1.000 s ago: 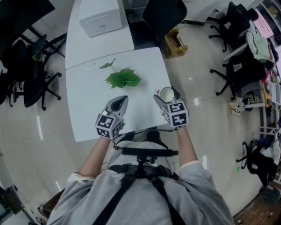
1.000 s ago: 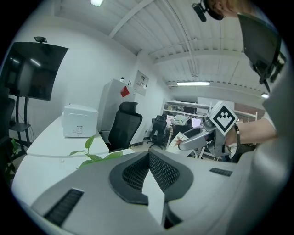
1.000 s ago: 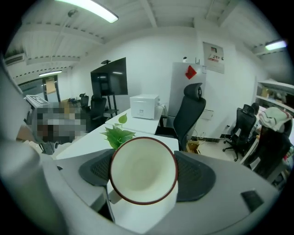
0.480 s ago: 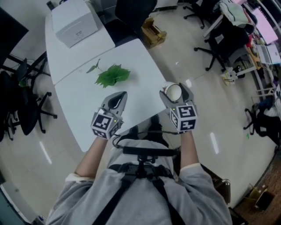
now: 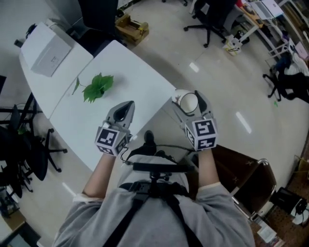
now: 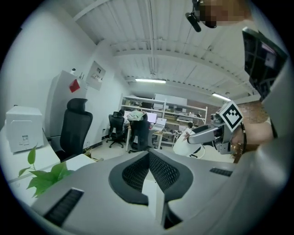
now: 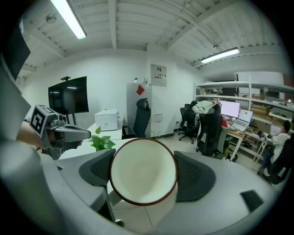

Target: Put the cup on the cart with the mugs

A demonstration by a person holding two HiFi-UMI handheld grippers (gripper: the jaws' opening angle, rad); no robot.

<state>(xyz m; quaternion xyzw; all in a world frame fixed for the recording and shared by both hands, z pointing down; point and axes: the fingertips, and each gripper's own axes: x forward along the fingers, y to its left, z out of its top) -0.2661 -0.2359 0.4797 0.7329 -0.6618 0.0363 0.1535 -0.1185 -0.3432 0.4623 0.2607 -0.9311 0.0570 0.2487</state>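
Right gripper (image 5: 189, 98): it is clasping the cup (image 7: 143, 172), one dark ribbed pad pressing on each side of its wall.
Cup: cream inside with a dark red rim, it is lying on its side in the grip, its mouth facing back toward the right gripper view's camera. In the head view it is hanging just past the corner of the white table (image 5: 120, 67), with the pale floor (image 5: 227, 77) under it.
Left gripper (image 6: 148, 158): its jaws are meeting at the tips with nothing between them. It is hovering over the table's near edge, well apart from the cup.
Table top: a leafy green sprig (image 5: 98, 86) is lying near the middle, and a white box (image 5: 48, 55) is sitting at the far end.
Surroundings: black office chairs (image 5: 207, 9) are standing on the floor beyond the table, and an open cardboard box (image 5: 130, 26) is sitting on the floor near the table's far side.
Person: both forearms are reaching forward from grey sleeves, each hand carrying a gripper with a marker cube.
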